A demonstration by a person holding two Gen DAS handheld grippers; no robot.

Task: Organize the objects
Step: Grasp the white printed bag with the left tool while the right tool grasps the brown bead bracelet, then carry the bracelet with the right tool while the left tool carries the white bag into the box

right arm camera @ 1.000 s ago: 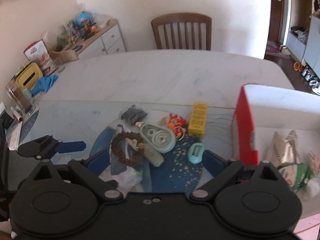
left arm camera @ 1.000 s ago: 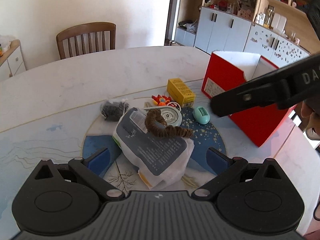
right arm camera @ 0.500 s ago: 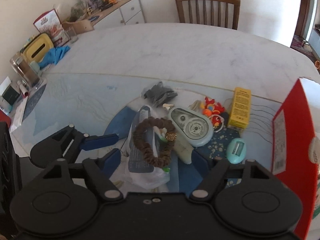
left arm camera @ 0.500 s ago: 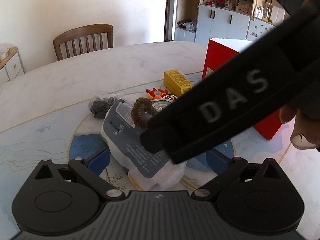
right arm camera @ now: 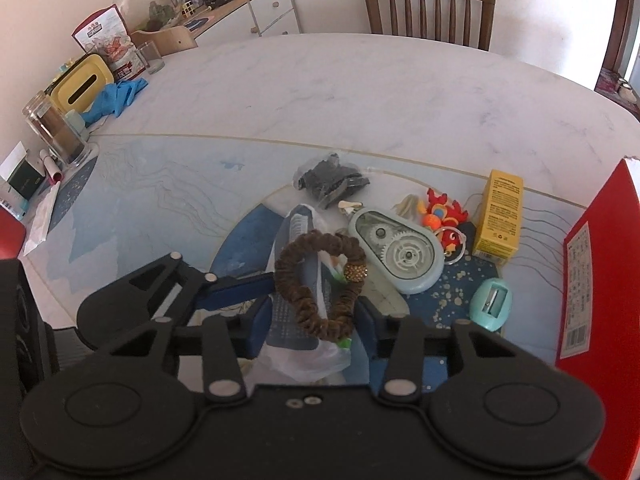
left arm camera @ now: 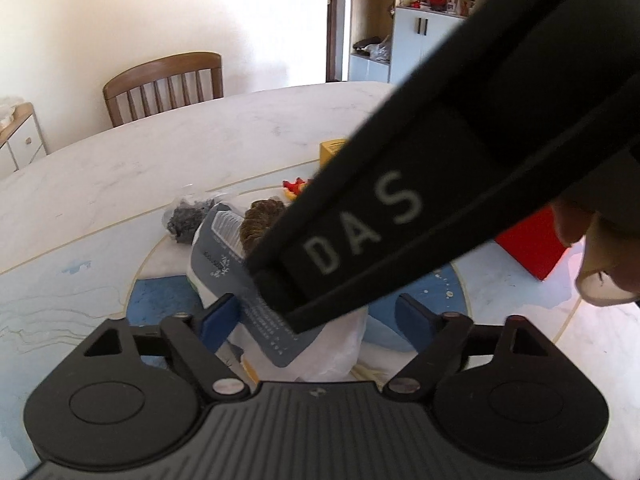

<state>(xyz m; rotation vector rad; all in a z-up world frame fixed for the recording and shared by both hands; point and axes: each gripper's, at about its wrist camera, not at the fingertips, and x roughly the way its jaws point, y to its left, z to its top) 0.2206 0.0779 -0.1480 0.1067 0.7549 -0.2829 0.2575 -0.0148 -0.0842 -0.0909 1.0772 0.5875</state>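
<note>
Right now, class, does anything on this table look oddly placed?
Yes: a brown bead bracelet lies draped on top of a plastic bag instead of on the table, in a loose heap of small items.

right gripper (right arm camera: 310, 314) angled down, jaws closing, crossing above left gripper (left arm camera: 316, 320), jaws closing too

A bracelet (right arm camera: 320, 284) lies on top of a plastic packet (right arm camera: 296, 320) near the table's (right arm camera: 320, 92) front edge. Just right of it sits a correction-tape dispenser (right arm camera: 396, 252), and a pencil sharpener (right arm camera: 491, 304) lies further right and nearer. Behind the dispenser are a toy keychain (right arm camera: 444, 216) and, to its right, a small carton (right arm camera: 500, 214). A bag of dark pieces (right arm camera: 330, 180) lies behind the packet. A box (right arm camera: 600, 280) stands at the far right, and a chair (right arm camera: 428, 4) beyond the table.
</note>
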